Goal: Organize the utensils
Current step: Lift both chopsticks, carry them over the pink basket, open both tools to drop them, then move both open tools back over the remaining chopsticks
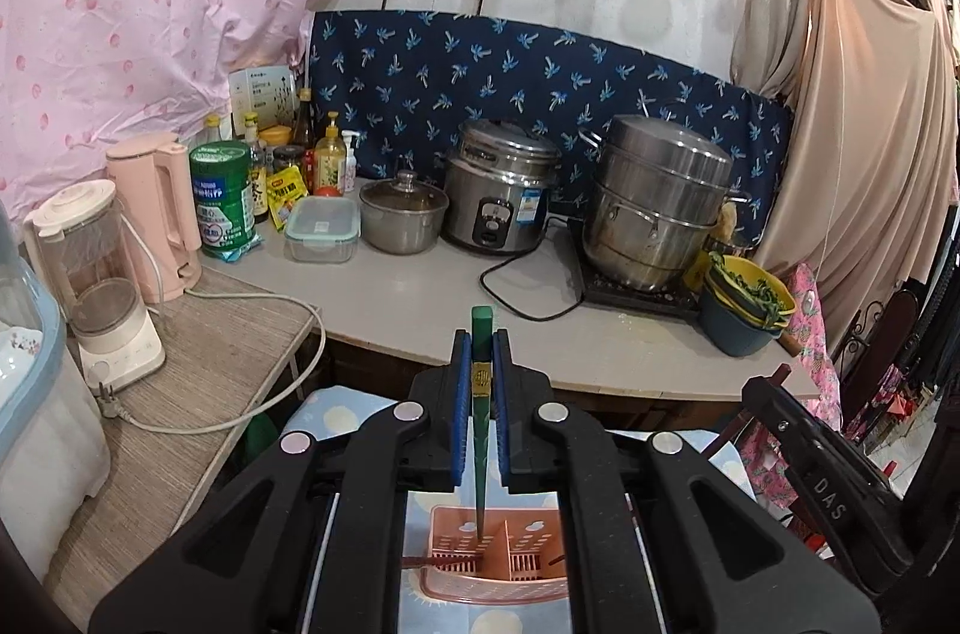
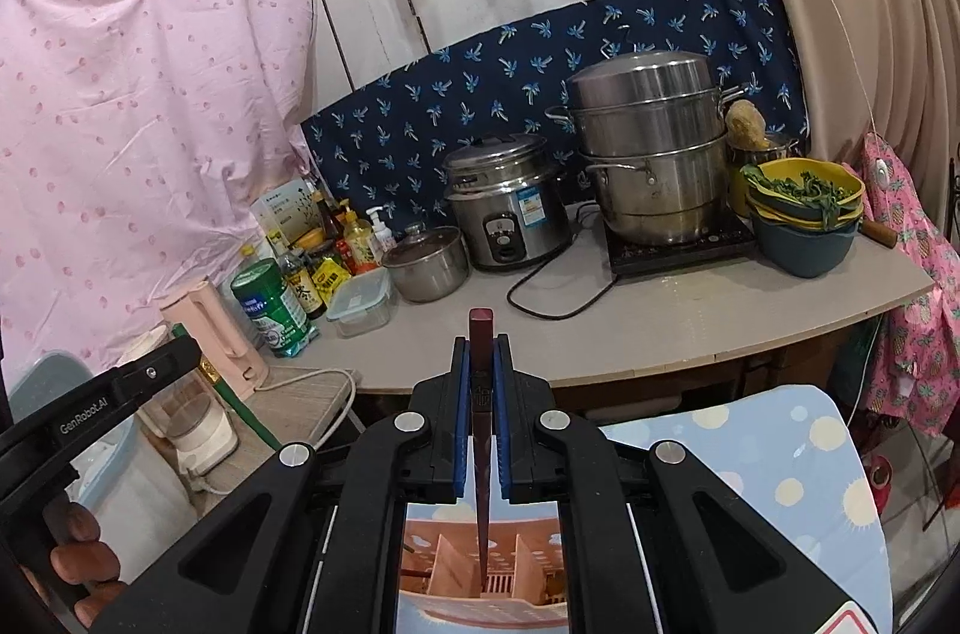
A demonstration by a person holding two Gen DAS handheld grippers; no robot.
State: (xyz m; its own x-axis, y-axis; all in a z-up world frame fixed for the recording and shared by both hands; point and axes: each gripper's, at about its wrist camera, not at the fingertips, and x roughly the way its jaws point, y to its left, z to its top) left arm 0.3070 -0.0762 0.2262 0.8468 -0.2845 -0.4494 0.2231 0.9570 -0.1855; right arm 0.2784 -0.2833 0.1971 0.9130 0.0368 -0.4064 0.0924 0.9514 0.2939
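My left gripper (image 1: 481,355) is shut on a green chopstick (image 1: 480,382) that stands upright between its blue pads. Its thin tip reaches down into the left compartment of a pink slotted utensil holder (image 1: 528,550) below the gripper. My right gripper (image 2: 481,358) is shut on a dark red chopstick (image 2: 481,394), also upright. That tip points into the middle compartment of the same pink holder (image 2: 450,568). The left gripper's body (image 2: 108,394) and a hand (image 2: 78,556) show at the left of the right wrist view. The right gripper's body (image 1: 822,472) shows at the right of the left wrist view.
A grey counter (image 1: 420,292) ahead carries a rice cooker (image 1: 501,187), a steel steamer (image 1: 657,199) on a hotplate, a lidded pot (image 1: 403,214), bottles and stacked bowls (image 1: 747,301). A lower side table (image 1: 228,334) bears a blender and a pink kettle (image 1: 159,220). The holder rests on a blue dotted cloth (image 2: 780,460).
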